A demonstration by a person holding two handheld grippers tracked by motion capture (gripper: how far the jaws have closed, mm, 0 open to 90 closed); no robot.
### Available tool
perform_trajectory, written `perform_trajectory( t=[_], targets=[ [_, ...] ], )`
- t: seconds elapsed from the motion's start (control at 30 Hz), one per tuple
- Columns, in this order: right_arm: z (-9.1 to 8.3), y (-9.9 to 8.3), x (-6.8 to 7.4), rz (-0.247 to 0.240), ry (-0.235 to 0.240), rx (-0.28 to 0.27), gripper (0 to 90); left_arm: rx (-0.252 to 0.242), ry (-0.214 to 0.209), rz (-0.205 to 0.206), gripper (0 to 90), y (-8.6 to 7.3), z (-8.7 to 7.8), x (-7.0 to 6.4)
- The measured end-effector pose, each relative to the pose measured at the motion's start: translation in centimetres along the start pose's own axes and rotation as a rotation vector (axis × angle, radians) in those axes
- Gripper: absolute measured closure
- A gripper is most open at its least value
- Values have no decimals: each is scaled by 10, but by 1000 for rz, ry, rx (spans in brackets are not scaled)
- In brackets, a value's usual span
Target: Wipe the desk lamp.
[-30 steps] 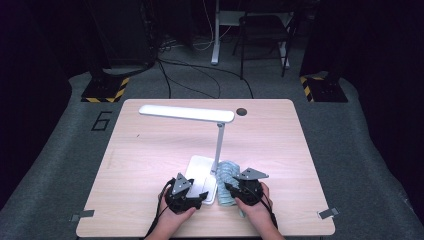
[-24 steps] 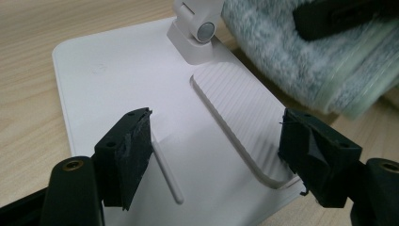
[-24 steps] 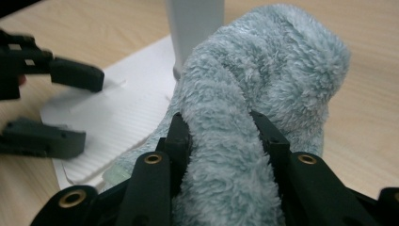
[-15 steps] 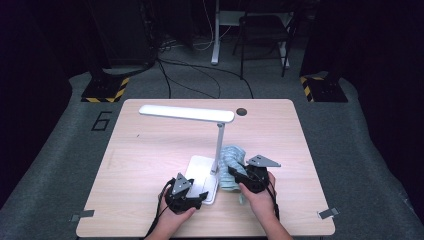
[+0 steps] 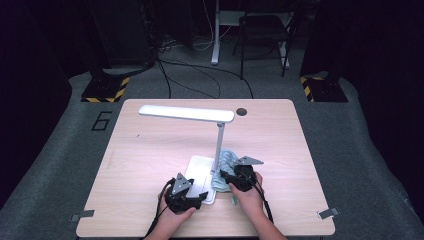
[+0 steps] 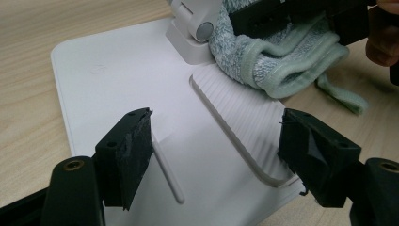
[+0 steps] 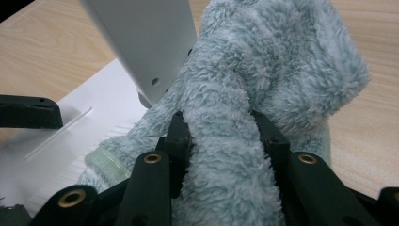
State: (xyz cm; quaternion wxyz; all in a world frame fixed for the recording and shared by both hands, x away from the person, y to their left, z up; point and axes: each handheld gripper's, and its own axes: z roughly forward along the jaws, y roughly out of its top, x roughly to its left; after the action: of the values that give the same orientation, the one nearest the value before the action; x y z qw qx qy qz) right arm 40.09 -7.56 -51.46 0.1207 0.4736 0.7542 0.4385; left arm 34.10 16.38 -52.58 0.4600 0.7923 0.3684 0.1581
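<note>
Right hand-held gripper [image 5: 234, 176] shifted toward lamp post [image 5: 218, 147], clamping fluffy pale-green cloth [image 7: 263, 80]

A white desk lamp with a long flat head [image 5: 186, 113] stands on its square white base [image 5: 199, 166] near the near edge of the light wooden table [image 5: 150, 150]. The right gripper [image 5: 231, 176] meets a pale green fluffy cloth [image 5: 227, 161] beside the lamp's post. The left gripper [image 5: 197, 194] sits at the base's near edge.

The lamp post [image 5: 218, 146] rises from the lamp base [image 5: 200, 166], with your cloth [image 5: 226, 165] pressed against its right side. The lamp head [image 5: 186, 113] overhangs the bench [image 5: 150, 150] left of the post; you could pass beneath it there.
</note>
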Motion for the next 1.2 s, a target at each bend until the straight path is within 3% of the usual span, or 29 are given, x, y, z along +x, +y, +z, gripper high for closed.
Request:
perform_trajectory(
  t=[0.27,0.47,0.67,0.83,1.2],
  targets=[
    [-11,5,0,16,47,-48,658,8,-9,3,268,0,-1,0],
    [-24,14,3,40,108,-103,663,9,-13,2,271,0,-1,0],
    [-40,29,10,9,125,-152,663,8,-14,2,271,0,-1,1],
    [-53,39,11,22,156,-188,664,8,-13,2,271,0,-1,1],
    [-91,85,20,-77,144,-294,663,5,-6,11,272,0,0,1]
  ],
)
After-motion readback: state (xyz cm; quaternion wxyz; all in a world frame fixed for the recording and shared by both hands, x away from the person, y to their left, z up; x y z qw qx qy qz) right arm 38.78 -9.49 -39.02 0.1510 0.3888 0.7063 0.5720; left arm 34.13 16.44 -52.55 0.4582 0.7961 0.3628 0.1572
